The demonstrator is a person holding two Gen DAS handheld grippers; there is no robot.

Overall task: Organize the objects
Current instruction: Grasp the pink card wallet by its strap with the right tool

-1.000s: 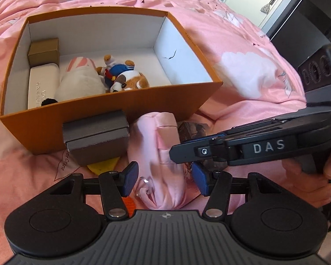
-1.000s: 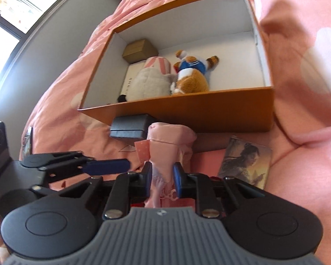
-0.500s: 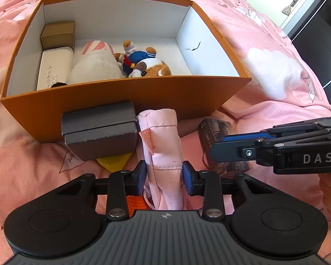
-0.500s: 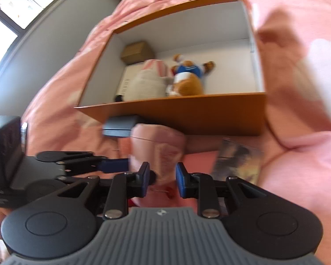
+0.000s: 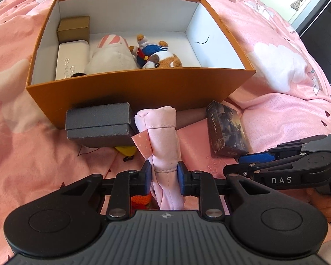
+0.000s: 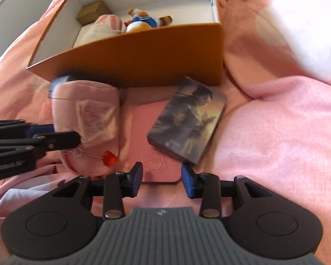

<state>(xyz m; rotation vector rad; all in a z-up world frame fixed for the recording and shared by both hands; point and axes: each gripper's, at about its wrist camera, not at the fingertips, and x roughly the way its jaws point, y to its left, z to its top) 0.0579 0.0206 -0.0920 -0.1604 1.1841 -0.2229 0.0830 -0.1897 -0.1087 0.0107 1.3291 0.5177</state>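
**Pink pouch pinched by left gripper beside the orange box**

The left gripper (image 5: 163, 177) was closing, its blue pads pressed on the pink pouch (image 5: 163, 139), which lay on the pink bedspread (image 5: 28, 154) just in front of the orange box (image 5: 132, 92). Only the left wrist view showed the grey case (image 5: 99, 124) touching the box's front wall, left of the pouch. The right wrist view alone showed a red heart charm (image 6: 109, 158) on the pouch. The right gripper (image 6: 161, 180) was opening with nothing between its pads, above a pink booklet (image 6: 147, 137) partly under the picture box (image 6: 187, 119).
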